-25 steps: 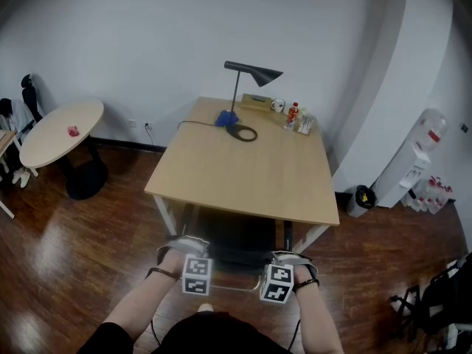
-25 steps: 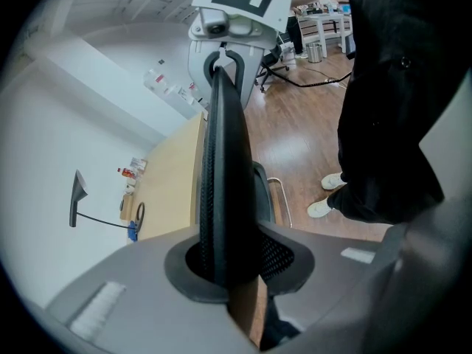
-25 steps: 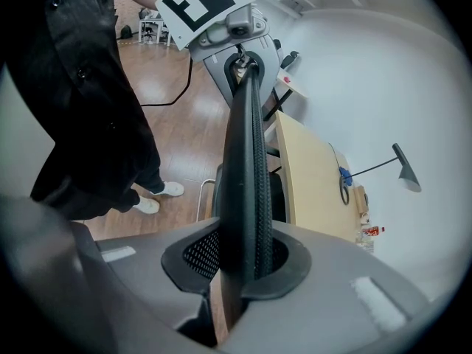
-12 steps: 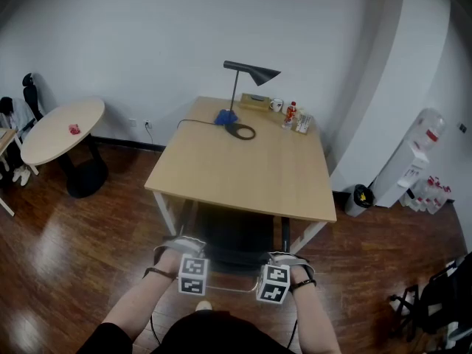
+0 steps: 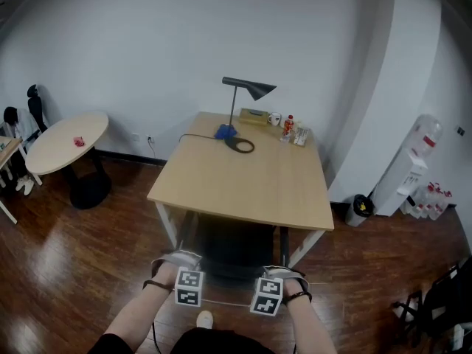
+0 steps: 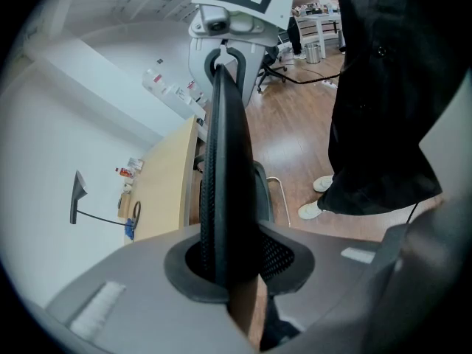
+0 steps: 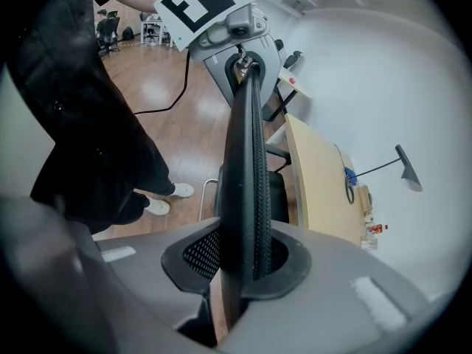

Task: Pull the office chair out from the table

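Note:
The black office chair (image 5: 232, 248) stands with its seat partly under the near edge of the wooden table (image 5: 243, 179). My left gripper (image 5: 179, 262) is shut on the left part of the chair's mesh backrest top, and my right gripper (image 5: 282, 273) is shut on the right part. In the left gripper view the backrest edge (image 6: 225, 161) runs up between the jaws of the left gripper (image 6: 228, 264), pinched tight. The right gripper view shows the same: the backrest rim (image 7: 247, 161) is clamped in the right gripper (image 7: 247, 260). The chair's base is hidden.
A black desk lamp (image 5: 247, 88), a mug and small bottles (image 5: 289, 127) stand at the table's far end. A round table (image 5: 70, 140) is at left. A water dispenser (image 5: 413, 161) and a small bin (image 5: 361, 205) stand at right. The person's shoe (image 5: 204, 319) is behind the chair.
Both grippers have come back toward the person with the chair's backrest in them, and the table has drawn further away in the head view. More of the seat shows outside the table edge.

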Demonstrator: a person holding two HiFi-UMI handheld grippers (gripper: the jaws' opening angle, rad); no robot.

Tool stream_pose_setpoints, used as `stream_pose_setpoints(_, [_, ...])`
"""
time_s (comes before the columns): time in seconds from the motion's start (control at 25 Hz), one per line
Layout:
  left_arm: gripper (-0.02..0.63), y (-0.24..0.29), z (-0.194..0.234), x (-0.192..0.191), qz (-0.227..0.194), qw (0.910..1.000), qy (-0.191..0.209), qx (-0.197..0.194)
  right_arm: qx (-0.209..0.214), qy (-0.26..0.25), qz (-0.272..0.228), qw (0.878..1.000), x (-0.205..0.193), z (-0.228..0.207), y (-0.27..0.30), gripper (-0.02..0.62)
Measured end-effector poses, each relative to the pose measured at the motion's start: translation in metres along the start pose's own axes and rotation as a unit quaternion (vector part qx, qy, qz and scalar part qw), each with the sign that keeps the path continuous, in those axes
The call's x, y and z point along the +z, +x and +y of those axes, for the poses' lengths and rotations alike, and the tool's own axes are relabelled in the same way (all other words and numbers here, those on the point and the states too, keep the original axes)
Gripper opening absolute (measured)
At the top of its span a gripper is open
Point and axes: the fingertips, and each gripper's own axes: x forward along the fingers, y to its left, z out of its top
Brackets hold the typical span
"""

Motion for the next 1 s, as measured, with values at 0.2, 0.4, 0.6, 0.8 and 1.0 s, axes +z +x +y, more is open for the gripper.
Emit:
stream_pose_setpoints(0.2, [0.072, -0.008, -0.010, -0.001, 0.001, 1.0000, 0.001, 0.002, -0.001, 0.000, 0.000, 1.000, 0.003, 0.011, -0.005, 0.075])
stream_pose_setpoints(0.4, [0.072, -0.015, -0.018, 0.002, 0.000, 1.0000, 0.000, 0.003, 0.003, -0.004, 0.000, 1.000, 0.005, 0.020, -0.011, 0.075])
stream_pose_setpoints(0.6, [0.074, -0.020, -0.030, 0.007, -0.002, 1.0000, -0.001, -0.001, 0.012, 0.002, 0.003, 1.000, 0.004, 0.033, -0.016, 0.077])
stream_pose_setpoints(0.8, [0.072, -0.026, -0.041, 0.009, -0.003, 1.0000, 0.001, -0.006, 0.014, 0.004, 0.010, 1.000, 0.006, 0.045, -0.021, 0.078])
stream_pose_setpoints(1.0, [0.072, -0.033, -0.049, 0.010, -0.003, 1.0000, 0.001, -0.004, 0.017, 0.009, 0.010, 1.000, 0.008, 0.054, -0.026, 0.081])
